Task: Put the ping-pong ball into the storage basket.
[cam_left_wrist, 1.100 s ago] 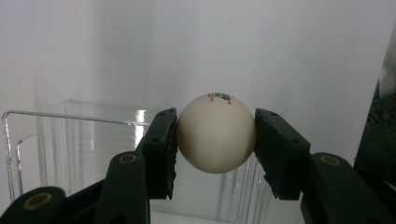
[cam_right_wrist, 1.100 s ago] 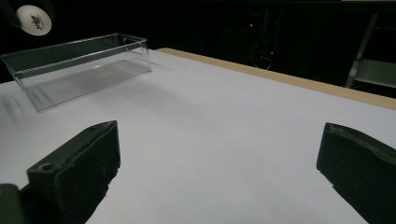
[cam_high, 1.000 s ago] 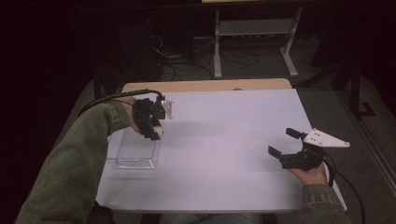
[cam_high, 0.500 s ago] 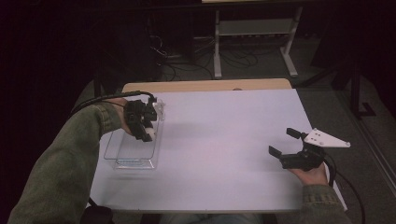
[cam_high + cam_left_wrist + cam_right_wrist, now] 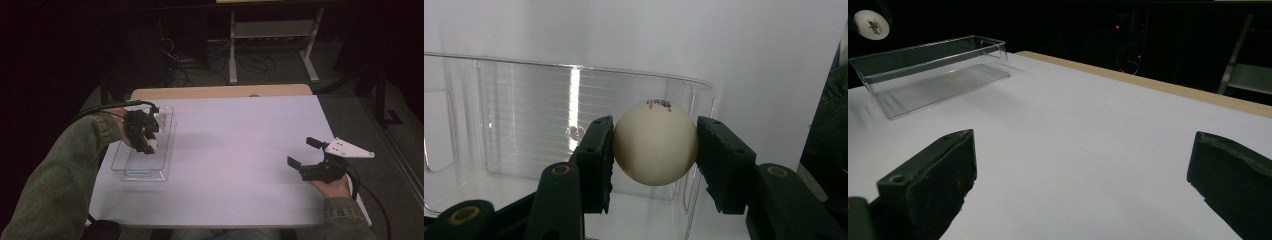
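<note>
A white ping-pong ball with small red and black print is pinched between the two black jaws of my left gripper, which is shut on it. In the high view that gripper hangs over the clear plastic bin at the table's left, the ball pale at its tip. The bin's ribbed floor lies just beyond the ball. My right gripper rests at the table's right near the front edge, open, with nothing between its jaws. Its own view shows the bin and the ball far off at the upper left.
A white sheet covers the table, with a strip of bare wood along its far edge. Beyond the table stand a metal rack and loose cables on a dark floor. A green-sleeved forearm reaches in from the lower left.
My left gripper has carried the ball leftward, from beside the bin's right wall to above its inside. The right gripper has kept still.
</note>
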